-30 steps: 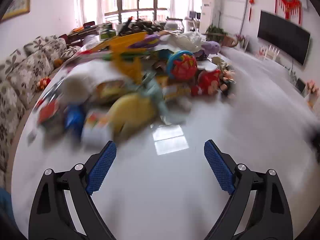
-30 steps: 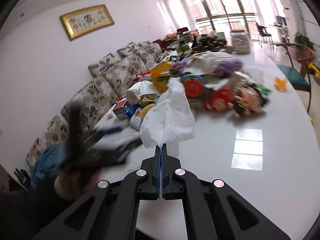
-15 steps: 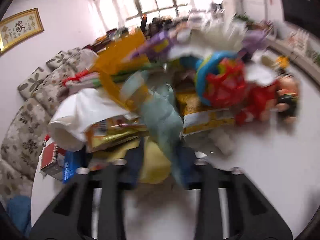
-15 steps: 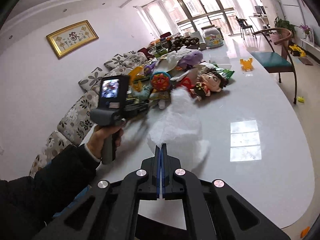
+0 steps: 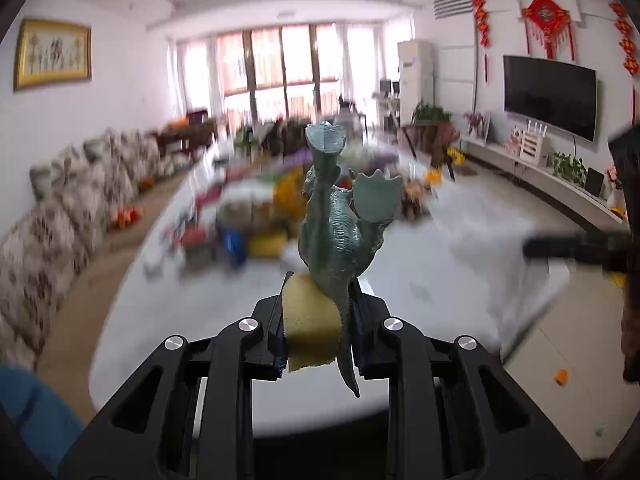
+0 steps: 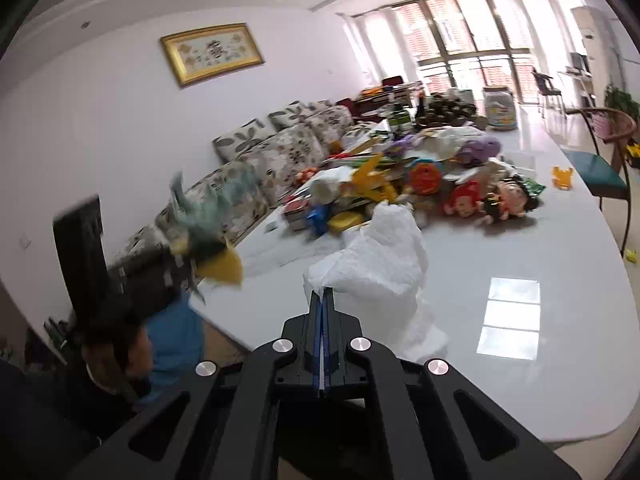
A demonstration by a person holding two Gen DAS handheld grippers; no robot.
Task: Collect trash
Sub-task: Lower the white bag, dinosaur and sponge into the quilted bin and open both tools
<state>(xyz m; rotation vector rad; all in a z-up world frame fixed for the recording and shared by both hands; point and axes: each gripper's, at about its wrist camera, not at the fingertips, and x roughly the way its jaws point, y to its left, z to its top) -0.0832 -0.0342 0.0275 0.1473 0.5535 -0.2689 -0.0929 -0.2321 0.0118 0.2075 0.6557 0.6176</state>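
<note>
Green dinosaur (image 5: 336,236) and yellow sponge (image 5: 310,328) pinched in left tongs (image 5: 320,332) (right tongs (image 6: 323,336) clamp a white bag (image 6: 380,264)).

Bright window (image 6: 472,40) daylight; background seemingly motion-blurred, edges warped.

Motion-blurred toy pile (image 5: 256,216) and sofa (image 5: 60,216) in left wrist view

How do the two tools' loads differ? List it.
The left tool pinches two things, a green toy dinosaur and a yellow sponge; the right tool pinches one, a white plastic bag. The dinosaur sticks up stiffly; the bag droops crumpled. Both are clamped.
</note>
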